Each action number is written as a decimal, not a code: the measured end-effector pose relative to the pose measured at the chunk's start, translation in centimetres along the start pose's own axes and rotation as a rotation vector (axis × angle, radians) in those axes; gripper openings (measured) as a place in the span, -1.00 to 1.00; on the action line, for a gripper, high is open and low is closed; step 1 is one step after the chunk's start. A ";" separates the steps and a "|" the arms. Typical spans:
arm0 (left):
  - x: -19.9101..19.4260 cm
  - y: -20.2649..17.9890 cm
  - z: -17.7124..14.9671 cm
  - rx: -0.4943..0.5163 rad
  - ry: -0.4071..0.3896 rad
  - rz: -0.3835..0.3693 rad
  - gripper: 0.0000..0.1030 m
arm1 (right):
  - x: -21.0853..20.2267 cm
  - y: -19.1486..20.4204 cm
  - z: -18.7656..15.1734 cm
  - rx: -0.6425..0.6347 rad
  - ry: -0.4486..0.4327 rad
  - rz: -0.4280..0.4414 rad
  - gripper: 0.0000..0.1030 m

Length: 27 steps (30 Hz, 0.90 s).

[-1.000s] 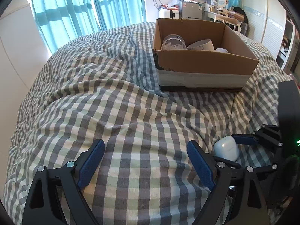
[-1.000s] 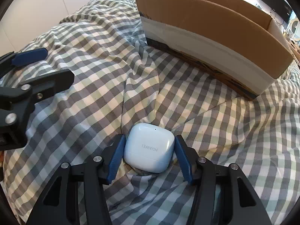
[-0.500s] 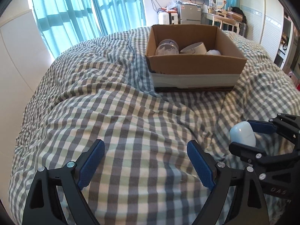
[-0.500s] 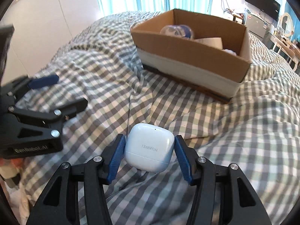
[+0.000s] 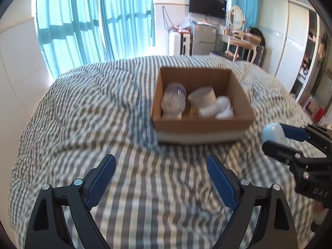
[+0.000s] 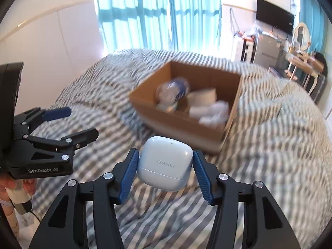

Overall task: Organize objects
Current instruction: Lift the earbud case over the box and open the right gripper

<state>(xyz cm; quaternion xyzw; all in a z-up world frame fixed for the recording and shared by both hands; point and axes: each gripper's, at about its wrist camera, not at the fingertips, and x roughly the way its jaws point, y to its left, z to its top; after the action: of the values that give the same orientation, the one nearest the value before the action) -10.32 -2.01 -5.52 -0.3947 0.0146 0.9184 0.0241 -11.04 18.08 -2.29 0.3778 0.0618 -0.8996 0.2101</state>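
My right gripper [image 6: 165, 162] is shut on a white earbud case [image 6: 164, 162] and holds it in the air above the bed, short of the cardboard box [image 6: 182, 124]. The case [image 5: 274, 133] and right gripper [image 5: 278, 139] also show at the right of the left wrist view. The open box [image 5: 199, 124] sits on the checked bedspread [image 5: 83, 114] and holds a clear plastic container [image 5: 173, 101], a tape roll [image 5: 202, 97] and white crumpled items [image 5: 222, 109]. My left gripper [image 5: 160, 176] is open and empty above the bedspread; it shows at the left of the right wrist view [image 6: 68, 122].
Blue curtains [image 5: 87, 27] hang behind the bed. A dressing table [image 5: 242, 41], a small fridge [image 5: 203, 39] and a wall TV [image 5: 207, 5] stand at the far wall. A wardrobe [image 5: 294, 47] lines the right side.
Both grippers have risen well above the bed. The right gripper lifted the earbud case off the bedspread and carries it toward the box; the box interior now shows from above.
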 end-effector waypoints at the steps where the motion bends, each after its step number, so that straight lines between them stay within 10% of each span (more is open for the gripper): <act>1: 0.2 0.0 0.7 -0.008 -0.005 -0.006 0.79 | 0.0 -0.4 0.9 -0.002 -0.014 -0.011 0.05; 16: 9.3 0.0 12.8 -0.028 -0.059 -0.011 0.79 | 9.8 -6.4 13.0 0.047 -0.008 -0.145 0.05; 27: 15.5 -2.5 12.7 0.092 -0.087 -0.072 0.79 | 15.5 -9.2 13.1 0.103 0.017 -0.223 0.05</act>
<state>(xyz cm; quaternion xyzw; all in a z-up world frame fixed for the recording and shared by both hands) -30.07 1.59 -8.05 -0.3532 0.0414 0.9316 0.0756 -33.19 17.72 -4.37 0.3862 0.0589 -0.9162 0.0887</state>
